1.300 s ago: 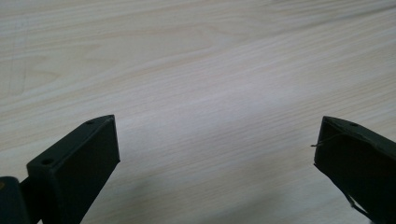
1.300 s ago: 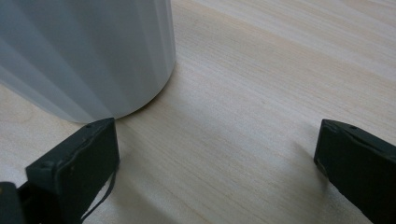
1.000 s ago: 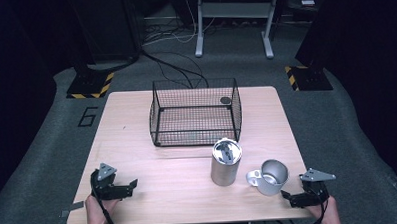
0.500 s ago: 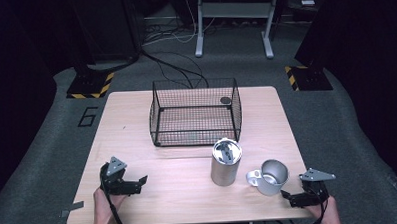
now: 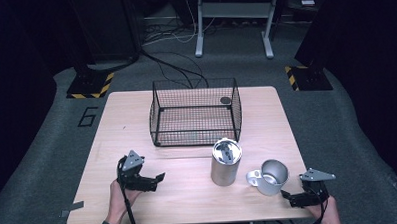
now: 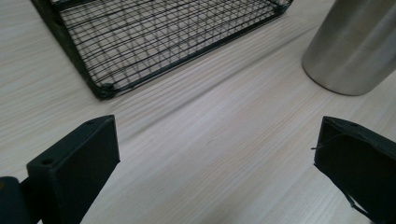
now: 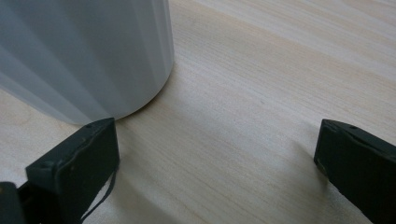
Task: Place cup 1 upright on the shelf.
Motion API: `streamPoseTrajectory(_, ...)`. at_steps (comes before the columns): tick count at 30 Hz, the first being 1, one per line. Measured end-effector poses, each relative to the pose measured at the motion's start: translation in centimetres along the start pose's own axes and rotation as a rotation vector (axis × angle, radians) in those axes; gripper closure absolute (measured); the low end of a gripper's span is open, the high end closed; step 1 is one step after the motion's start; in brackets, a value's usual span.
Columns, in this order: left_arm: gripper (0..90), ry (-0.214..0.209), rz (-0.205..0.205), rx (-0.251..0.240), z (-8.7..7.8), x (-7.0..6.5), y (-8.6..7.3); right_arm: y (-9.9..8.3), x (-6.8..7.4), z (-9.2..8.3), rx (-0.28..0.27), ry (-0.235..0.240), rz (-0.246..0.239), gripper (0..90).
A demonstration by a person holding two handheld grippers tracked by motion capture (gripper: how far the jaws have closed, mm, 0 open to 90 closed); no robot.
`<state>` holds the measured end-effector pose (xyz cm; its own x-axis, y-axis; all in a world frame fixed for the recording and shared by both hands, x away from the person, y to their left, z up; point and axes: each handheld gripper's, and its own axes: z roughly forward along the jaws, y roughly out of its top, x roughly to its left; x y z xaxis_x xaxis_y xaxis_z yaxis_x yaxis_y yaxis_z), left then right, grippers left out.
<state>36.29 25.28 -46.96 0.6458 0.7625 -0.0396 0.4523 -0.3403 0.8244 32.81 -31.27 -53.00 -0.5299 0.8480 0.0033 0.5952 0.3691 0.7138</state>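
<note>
A black wire basket point(image 5: 194, 112) stands at the table's middle back, and its near corner point(image 6: 107, 86) shows in the left gripper view. In front of it stands a lidded steel tumbler point(image 5: 225, 162) point(image 6: 355, 46), with a steel mug point(image 5: 271, 177) to its right. My left gripper point(image 5: 156, 181) point(image 6: 217, 158) rests open on the table left of the tumbler, pointing toward it, nothing between its jaws. My right gripper point(image 5: 289, 196) point(image 7: 217, 158) is open just right of the mug, whose wall point(image 7: 84, 51) rises close by its left jaw.
A small dark round disc point(image 5: 225, 100) sits at the basket's back right corner. The wooden table point(image 5: 137, 124) has bare room to the left and right of the basket. Cables and stand bases lie on the floor beyond the table.
My left gripper has moved right and forward along the table's front, turning toward the tumbler. The right gripper, mug, tumbler and basket have stayed put.
</note>
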Motion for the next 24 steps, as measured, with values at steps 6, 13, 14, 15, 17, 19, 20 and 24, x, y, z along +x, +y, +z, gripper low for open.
streamPoseTrajectory(6,0.0,-0.054,0.021,0.004,0.9,-1.3,0.8,0.0,0.0,0.0,-0.002,0.000,0.002,0.0)
streamPoseTrajectory(13,0.0,-0.120,0.034,-0.022,2.3,-2.5,1.8,0.0,0.0,0.0,-0.001,0.000,0.001,0.0)
streamPoseTrajectory(14,0.0,-0.128,0.035,-0.025,2.4,-2.7,1.9,0.0,0.0,0.0,-0.001,0.000,0.001,0.0)
streamPoseTrajectory(15,0.0,-0.133,0.041,-0.032,2.6,-2.9,2.1,0.0,0.0,0.0,-0.001,0.000,0.001,0.0)
streamPoseTrajectory(17,0.0,-0.150,0.042,-0.036,2.8,-3.2,2.4,0.0,0.0,0.0,-0.002,0.000,0.001,0.0)
streamPoseTrajectory(19,0.0,-0.161,0.047,-0.037,3.0,-3.5,2.7,0.0,0.0,0.0,-0.001,0.000,0.001,0.0)
streamPoseTrajectory(20,0.0,-0.164,0.049,-0.037,3.0,-3.6,2.8,0.0,0.0,0.0,-0.001,-0.001,0.004,0.0)
streamPoseTrajectory(24,0.0,-0.174,0.073,-0.047,3.6,-4.0,3.1,0.0,0.0,0.0,-0.002,-0.001,0.001,0.0)
